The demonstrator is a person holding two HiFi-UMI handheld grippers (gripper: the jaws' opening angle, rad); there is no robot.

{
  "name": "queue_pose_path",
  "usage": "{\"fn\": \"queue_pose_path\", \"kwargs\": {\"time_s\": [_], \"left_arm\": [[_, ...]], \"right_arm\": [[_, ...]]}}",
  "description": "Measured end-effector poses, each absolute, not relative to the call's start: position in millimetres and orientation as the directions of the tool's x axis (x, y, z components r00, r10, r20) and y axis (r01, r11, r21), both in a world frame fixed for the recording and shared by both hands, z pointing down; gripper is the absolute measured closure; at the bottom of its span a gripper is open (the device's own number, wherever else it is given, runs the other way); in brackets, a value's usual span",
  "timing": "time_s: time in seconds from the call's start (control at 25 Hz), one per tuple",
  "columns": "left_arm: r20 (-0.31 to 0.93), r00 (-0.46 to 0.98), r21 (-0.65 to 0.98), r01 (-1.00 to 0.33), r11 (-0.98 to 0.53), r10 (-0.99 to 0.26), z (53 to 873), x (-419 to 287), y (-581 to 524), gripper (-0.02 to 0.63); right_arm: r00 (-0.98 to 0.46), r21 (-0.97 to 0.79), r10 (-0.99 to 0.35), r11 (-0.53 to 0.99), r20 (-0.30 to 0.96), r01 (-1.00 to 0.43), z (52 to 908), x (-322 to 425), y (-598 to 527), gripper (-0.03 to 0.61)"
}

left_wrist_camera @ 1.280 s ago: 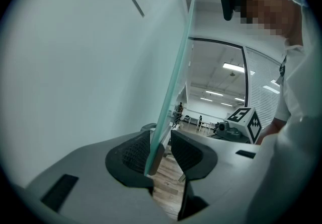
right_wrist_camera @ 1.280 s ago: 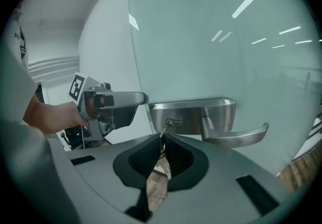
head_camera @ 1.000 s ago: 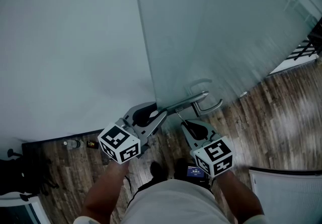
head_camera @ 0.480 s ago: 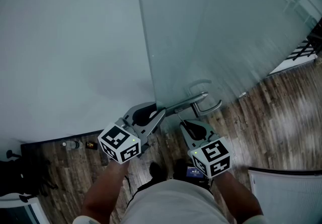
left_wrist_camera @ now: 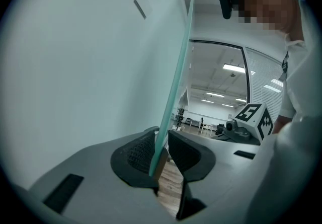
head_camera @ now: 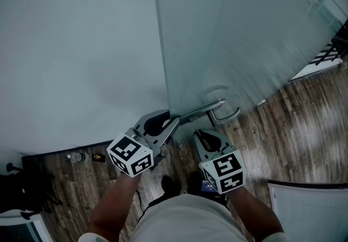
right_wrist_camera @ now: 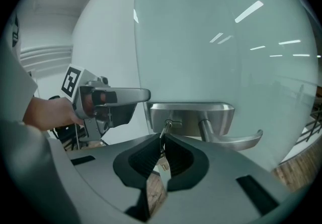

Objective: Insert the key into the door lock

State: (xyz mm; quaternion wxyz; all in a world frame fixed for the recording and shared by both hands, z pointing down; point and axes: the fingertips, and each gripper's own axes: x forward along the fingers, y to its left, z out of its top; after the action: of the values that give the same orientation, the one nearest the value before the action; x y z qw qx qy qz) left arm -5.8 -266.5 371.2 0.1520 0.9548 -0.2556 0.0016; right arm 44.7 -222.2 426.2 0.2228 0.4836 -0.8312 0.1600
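Observation:
A frosted glass door point(head_camera: 244, 34) carries a brushed metal lock plate point(right_wrist_camera: 201, 115) with a lever handle point(right_wrist_camera: 236, 141). My right gripper point(right_wrist_camera: 162, 155) is shut on a small key point(right_wrist_camera: 164, 135), whose tip sits at the keyhole on the plate's left side. In the head view the right gripper point(head_camera: 197, 133) points up at the handle point(head_camera: 217, 110) from just below it. My left gripper point(left_wrist_camera: 161, 152) is shut on the glass door's free edge point(left_wrist_camera: 173, 92), one pad on each face. The head view shows the left gripper point(head_camera: 173, 121) just left of the handle.
A plain pale wall point(head_camera: 76, 45) runs left of the door. On the wooden floor point(head_camera: 304, 121) lie small bottles point(head_camera: 76, 155) by the wall and dark gear point(head_camera: 22, 186) at the far left. A white panel point(head_camera: 310, 208) stands at the lower right.
The right gripper's marker cube has shifted slightly left and turned, with the key staying at the lock. The left gripper keeps its hold on the door edge.

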Motion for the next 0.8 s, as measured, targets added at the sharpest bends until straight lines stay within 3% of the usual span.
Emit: {"fn": "queue_pose_path", "kwargs": {"time_s": [0.8], "left_arm": [[0.055, 0.883, 0.31, -0.459, -0.833, -0.466, 371, -6, -266, 0.517]], "right_arm": [[-0.437, -0.086, -0.734, 0.464, 0.519, -0.881, 433, 40, -238, 0.551]]}}
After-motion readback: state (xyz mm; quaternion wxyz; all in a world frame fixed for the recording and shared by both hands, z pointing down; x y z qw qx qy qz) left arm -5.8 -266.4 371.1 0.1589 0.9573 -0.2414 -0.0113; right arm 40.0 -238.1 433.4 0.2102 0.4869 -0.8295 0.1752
